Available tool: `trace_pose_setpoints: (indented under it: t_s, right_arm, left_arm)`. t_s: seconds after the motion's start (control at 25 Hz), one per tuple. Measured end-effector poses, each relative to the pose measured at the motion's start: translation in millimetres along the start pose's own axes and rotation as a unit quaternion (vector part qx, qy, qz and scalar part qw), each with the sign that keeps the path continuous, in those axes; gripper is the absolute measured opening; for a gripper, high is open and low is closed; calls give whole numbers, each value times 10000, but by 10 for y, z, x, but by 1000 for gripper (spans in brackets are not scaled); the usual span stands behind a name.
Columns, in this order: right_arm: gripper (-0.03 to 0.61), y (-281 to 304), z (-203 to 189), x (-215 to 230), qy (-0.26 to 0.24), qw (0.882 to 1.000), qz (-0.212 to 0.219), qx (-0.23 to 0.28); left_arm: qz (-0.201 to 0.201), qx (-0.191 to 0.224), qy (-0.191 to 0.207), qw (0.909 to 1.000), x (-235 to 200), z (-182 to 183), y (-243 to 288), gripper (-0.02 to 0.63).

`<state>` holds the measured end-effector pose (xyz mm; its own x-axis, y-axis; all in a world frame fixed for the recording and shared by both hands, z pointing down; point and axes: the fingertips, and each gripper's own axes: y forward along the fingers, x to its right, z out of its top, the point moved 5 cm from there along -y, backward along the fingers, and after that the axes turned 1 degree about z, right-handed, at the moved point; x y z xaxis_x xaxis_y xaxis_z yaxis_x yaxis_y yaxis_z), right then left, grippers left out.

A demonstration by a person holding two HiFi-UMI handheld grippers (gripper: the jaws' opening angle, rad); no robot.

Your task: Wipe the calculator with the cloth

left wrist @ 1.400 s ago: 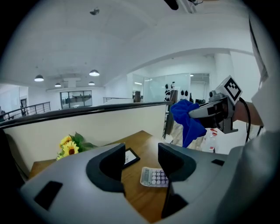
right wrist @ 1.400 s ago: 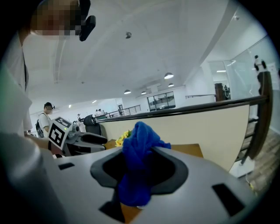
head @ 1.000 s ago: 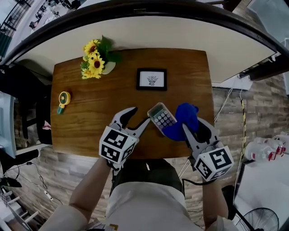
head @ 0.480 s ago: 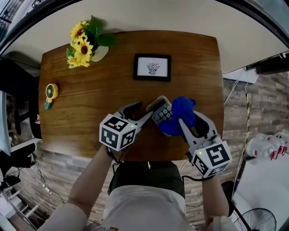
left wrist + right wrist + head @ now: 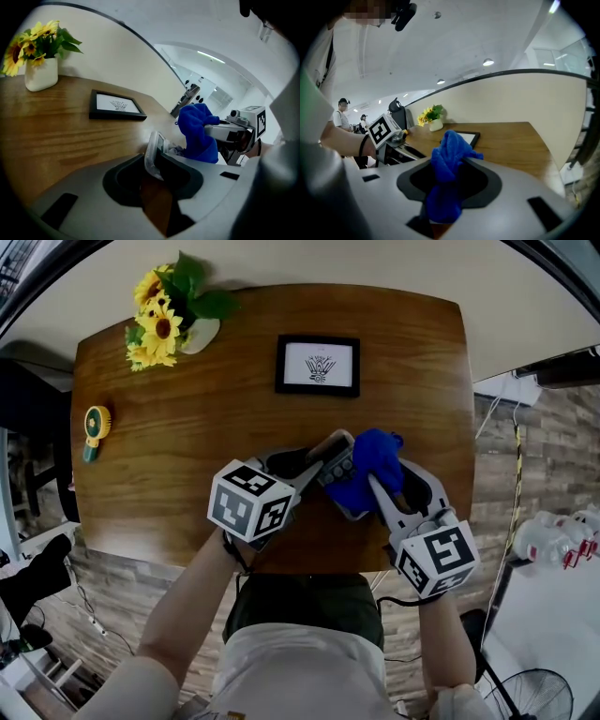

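Blue cloth (image 5: 375,460) pinched in right gripper (image 5: 386,474) touches calculator (image 5: 336,460) from the right. Looks like left gripper (image 5: 314,465) just clamped the calculator.

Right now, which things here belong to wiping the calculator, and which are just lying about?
In use: calculator, held on edge by the left gripper, whose jaws have just been closing on it; blue cloth, clamped in the right gripper.
Lying about: sunflowers in a white vase; framed picture; small yellow handheld fan.
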<state>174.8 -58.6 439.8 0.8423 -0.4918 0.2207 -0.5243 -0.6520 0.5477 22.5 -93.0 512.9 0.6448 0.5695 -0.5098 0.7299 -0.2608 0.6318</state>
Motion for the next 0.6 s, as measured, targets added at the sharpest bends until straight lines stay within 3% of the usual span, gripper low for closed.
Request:
trace_pose_setpoints:
  t_s: [0.32,0.6]
  right_arm:
    - [150,410,113,-72,-515,9986,-43,-120]
    - [143,725,7,-139,-877,9943,-29,-611]
  left_arm:
    - [11,34,-19,10000,-13,10,-3,101]
    - [11,45,-48,10000,-21,6,-4,98]
